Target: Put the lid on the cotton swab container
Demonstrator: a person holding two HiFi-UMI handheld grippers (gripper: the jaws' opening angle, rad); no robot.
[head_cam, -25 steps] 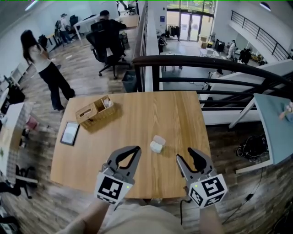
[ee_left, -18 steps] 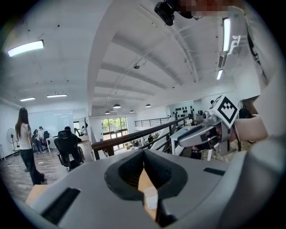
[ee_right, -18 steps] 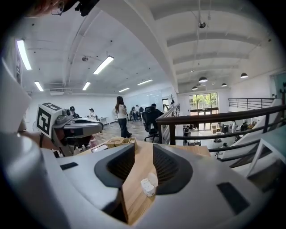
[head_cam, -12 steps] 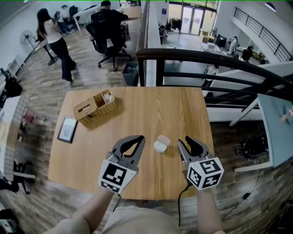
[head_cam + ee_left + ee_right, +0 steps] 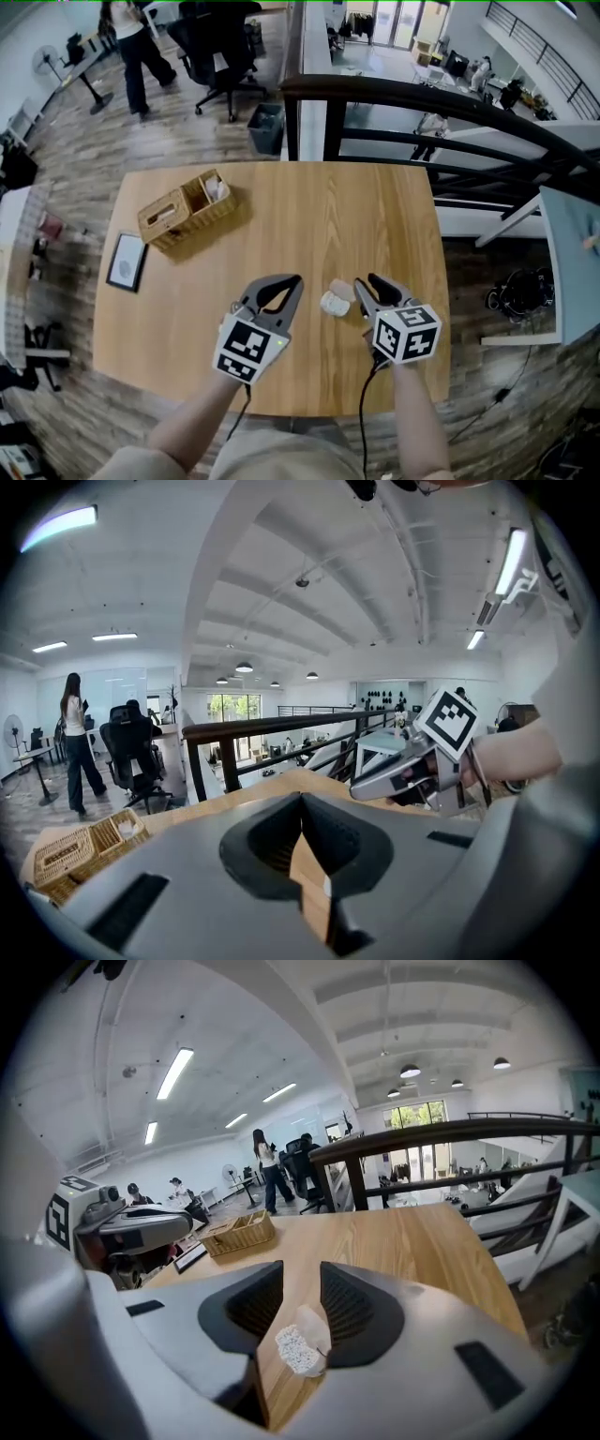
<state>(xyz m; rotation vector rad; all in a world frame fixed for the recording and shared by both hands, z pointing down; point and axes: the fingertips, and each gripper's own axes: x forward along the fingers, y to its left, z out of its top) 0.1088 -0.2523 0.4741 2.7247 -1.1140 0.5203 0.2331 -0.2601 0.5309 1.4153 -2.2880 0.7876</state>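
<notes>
Right claw (image 5: 366, 281): jaws partway apart, just been closing, nothing pinched. Small white cotton swab container (image 5: 330, 304) showing low in the gap in the right gripper view, resting on the surface (image 5: 281, 206), not gripped.
Left claw (image 5: 298, 279): shut, empty, just left of the container.
Lid (image 5: 344, 288): off, close against the container.
Likely hazards: open container nudged or tipped by a descending jaw, contents spilled; thin lid skidding on the smooth wood; lid seated crooked with the container unsteadied.
</notes>
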